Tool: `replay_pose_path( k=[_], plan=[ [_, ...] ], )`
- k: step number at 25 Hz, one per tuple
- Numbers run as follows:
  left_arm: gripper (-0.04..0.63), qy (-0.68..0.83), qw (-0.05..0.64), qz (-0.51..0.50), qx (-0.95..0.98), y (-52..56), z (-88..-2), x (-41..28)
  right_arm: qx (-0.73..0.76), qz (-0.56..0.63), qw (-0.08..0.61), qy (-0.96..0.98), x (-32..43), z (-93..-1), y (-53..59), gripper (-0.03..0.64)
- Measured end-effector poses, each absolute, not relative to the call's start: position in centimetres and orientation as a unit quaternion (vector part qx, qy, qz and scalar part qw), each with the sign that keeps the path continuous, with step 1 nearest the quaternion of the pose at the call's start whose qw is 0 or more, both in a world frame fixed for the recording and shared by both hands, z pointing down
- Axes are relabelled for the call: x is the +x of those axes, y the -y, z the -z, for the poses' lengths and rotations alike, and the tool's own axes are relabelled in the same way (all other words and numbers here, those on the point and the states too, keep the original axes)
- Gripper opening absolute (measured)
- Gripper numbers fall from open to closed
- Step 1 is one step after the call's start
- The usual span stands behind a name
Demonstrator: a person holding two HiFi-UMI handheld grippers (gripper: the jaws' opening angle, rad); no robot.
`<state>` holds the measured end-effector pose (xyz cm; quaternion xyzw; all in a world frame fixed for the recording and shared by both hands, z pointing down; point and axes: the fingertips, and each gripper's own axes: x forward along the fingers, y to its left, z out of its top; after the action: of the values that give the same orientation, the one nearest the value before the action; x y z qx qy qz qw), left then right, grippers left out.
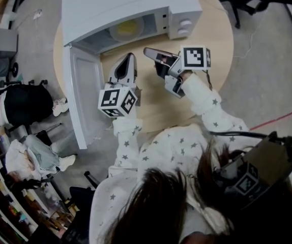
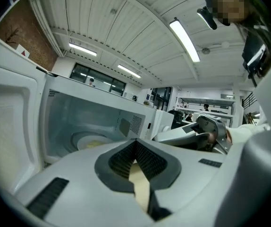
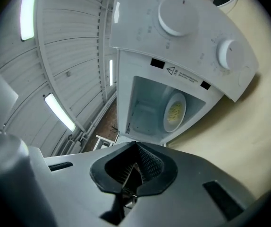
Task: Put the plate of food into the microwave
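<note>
Head view: the plate of food (image 1: 126,28) is already seated inside the microwave (image 1: 136,1), far on the table (image 1: 217,44). Both left gripper (image 1: 130,57) and right gripper (image 1: 148,51) are clenched on nothing. Next, the left-swung door (image 1: 82,95) is judged to need pushing shut.

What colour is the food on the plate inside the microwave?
Yellow food; clearest in right gripper view.

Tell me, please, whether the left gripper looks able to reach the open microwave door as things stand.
Probably yes: the door hangs wide open right beside the left gripper, and nothing stands between them.
</note>
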<state>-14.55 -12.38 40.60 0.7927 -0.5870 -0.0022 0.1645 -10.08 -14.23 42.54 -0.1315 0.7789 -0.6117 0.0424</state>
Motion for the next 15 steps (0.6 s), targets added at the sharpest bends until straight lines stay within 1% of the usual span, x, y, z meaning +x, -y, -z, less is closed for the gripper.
replay_pose_path(
  k=[6, 11, 15],
  plan=[
    [0.002, 0.578, 0.157, 0.01, 0.801, 11.8, -40.0, -13.8, -0.102, 0.581, 0.06, -0.805, -9.6, -41.2, 14.4, 0.006],
    [0.002, 0.572, 0.148, 0.016, 0.806, 6.3, -36.9, -10.5, -0.102, 0.571, 0.077, -0.811, -5.9, -38.5, 8.9, 0.006],
    [0.002, 0.573, 0.141, 0.019, 0.807, 5.6, -36.2, -10.0, -0.1, 0.567, 0.093, -0.812, -5.1, -37.8, 8.0, 0.006]
  ],
)
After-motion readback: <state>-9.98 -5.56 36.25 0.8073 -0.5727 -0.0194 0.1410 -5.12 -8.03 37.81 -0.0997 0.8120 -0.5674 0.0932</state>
